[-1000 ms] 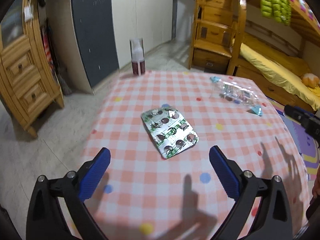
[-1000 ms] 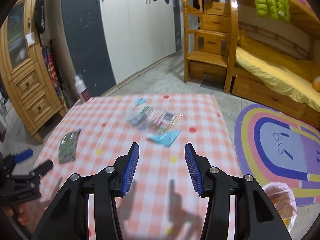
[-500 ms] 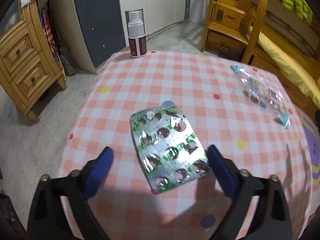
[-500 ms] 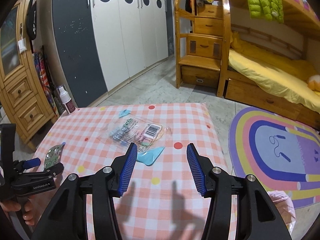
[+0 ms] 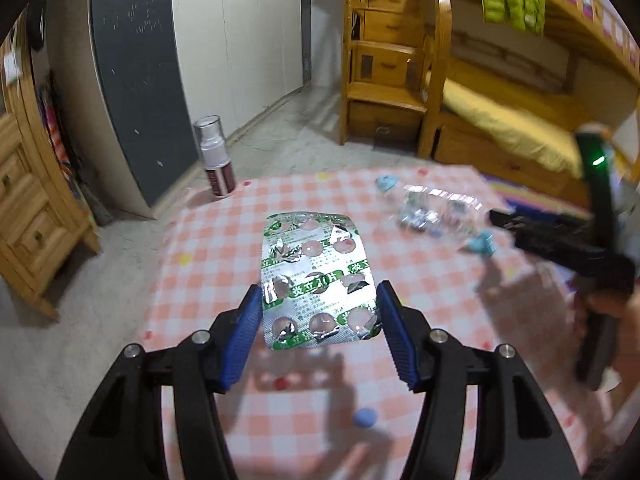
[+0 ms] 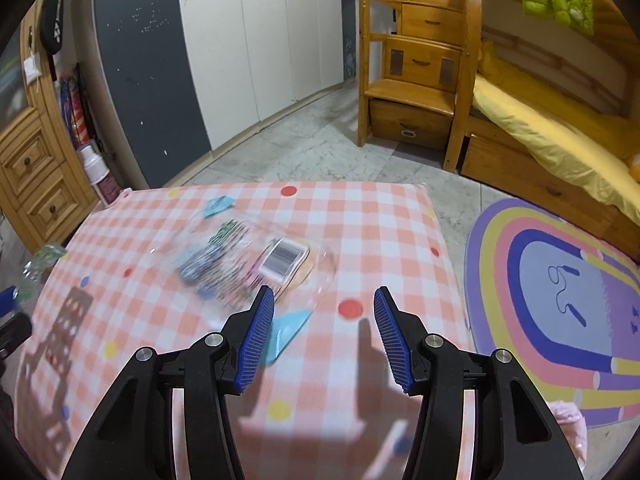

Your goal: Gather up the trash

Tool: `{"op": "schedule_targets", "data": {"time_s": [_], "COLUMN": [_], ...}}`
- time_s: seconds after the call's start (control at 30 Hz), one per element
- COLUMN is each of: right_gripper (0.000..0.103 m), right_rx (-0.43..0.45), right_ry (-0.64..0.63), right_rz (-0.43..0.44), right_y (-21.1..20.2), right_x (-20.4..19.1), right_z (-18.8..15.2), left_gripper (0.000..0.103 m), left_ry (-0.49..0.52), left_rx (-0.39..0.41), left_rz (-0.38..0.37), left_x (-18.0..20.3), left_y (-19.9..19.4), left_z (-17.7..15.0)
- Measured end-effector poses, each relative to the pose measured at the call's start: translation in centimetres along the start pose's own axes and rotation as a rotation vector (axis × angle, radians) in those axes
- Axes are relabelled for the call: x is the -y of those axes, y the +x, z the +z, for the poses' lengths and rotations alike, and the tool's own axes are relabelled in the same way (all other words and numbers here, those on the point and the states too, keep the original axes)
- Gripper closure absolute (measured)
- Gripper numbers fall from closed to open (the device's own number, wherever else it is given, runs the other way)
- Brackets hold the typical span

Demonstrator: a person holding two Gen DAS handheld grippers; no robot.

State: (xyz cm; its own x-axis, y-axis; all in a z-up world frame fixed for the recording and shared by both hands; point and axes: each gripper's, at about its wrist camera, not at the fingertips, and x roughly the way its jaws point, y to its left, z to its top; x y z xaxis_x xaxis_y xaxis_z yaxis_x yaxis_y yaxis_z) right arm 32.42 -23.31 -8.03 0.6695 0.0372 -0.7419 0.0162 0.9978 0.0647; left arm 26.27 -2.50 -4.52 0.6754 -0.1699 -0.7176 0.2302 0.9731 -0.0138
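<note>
Spanning left fingers [image 5: 248,320]: blister pack [image 5: 316,280]

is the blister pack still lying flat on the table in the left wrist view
No, the blister pack is lifted between the left gripper fingers, casting its shadow on the checked tablecloth below.

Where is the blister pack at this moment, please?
In the left wrist view, the blister pack sits centre frame between the closing left gripper's pads, above the checked tablecloth.
</note>
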Motion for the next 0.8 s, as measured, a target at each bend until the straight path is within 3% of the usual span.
{"op": "schedule_targets", "data": {"time_s": [0.17,0.33,0.43,0.5,0.53,0.6,0.63,0.8], "right_gripper": [0.051,0.048,0.048,0.06,0.076,0.085,0.095,0.102], "right_rx": [-0.071,-0.08,-0.086,-0.085,-0.084,-0.086,-0.084,-0.079], "right_ry": [-0.005,0.044,0.012,-0.012,-0.026,-0.065,-0.085,-0.086], "right_rz": [0.022,0.044,0.022,0.018,0.032,0.028,0.031,0.081], "right_y": [2.9,4.5,5.0,5.0,4.9,4.6,4.3,1.6], "right_x": [0.7,1.8,1.3,0.8,0.5,-0.3,-0.8,-1.8], "right_z": [1.6,3.0,3.4,3.4,3.4,3.0,2.6,0.5], "left_gripper": [0.046,0.046,0.046,0.046,0.046,0.046,0.046,0.046], "left_ry": [-0.01,0.0,-0.002,0.004,0.009,0.033,0.049,0.075], "left_rx": [0.01,-0.029,-0.04,-0.039,-0.036,-0.025,-0.019,-0.013], "left_rz": [0.014,0.031,0.038,0.049,0.054,0.076,0.091,0.095], "left_x": [-0.5,-1.0,-1.3,-1.3,-1.2,-0.9,-0.7,-0.2], "left_y": [0.4,1.9,2.3,2.4,2.3,2.1,2.1,1.6], "left_z": [0.4,0.2,0.1,0.1,0.0,-0.1,-0.2,-0.6]}}
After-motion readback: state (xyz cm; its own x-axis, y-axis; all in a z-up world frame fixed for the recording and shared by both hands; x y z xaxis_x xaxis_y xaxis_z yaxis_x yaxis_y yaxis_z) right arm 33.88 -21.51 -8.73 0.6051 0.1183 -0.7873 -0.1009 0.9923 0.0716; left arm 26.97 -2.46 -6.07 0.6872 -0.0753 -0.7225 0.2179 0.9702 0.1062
